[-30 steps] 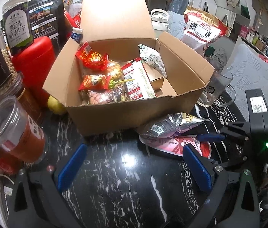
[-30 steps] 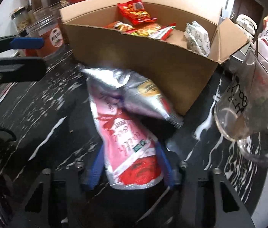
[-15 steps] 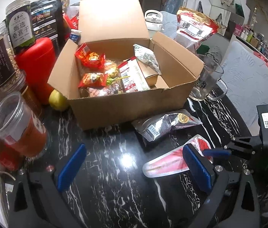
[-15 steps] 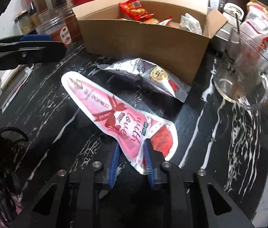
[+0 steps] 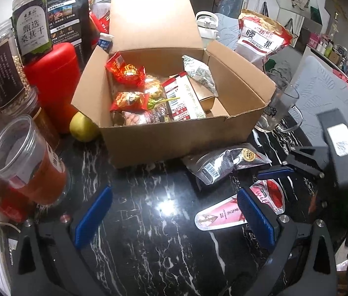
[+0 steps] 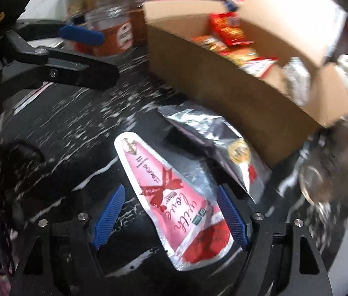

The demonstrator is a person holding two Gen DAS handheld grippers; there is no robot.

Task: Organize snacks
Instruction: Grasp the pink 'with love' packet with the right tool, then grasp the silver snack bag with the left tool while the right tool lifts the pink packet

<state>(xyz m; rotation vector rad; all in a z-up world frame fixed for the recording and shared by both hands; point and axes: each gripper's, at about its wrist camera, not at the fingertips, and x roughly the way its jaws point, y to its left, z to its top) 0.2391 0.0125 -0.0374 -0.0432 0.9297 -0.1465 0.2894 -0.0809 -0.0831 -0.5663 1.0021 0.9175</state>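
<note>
A pink and red pouch [image 6: 174, 197] lies flat on the black marble table [image 6: 63, 148], between the blue pads of my right gripper [image 6: 170, 212]. Its jaws are opening and neither pad presses on the pouch. A silver snack bag [image 6: 223, 143] rests just beyond it, against the open cardboard box [image 6: 223, 86] with several snack packets inside. In the left wrist view my left gripper [image 5: 174, 209] stands open over bare table in front of the box [image 5: 164, 138], with the pouch [image 5: 223, 215] partly behind its right finger and the silver bag [image 5: 223, 162] further back.
Jars [image 5: 26, 160], a red canister [image 5: 53, 79] and a yellow-green fruit [image 5: 82, 128] crowd the left of the box. A glass mug [image 5: 275, 108] and a cashew bag [image 5: 262, 37] stand to its right. The right gripper's body [image 5: 339, 162] fills the right edge.
My right gripper pulled the pink pouch out from under the silver bag, away from the box, then let go as its jaws widened. The left gripper stayed open and barely moved.
</note>
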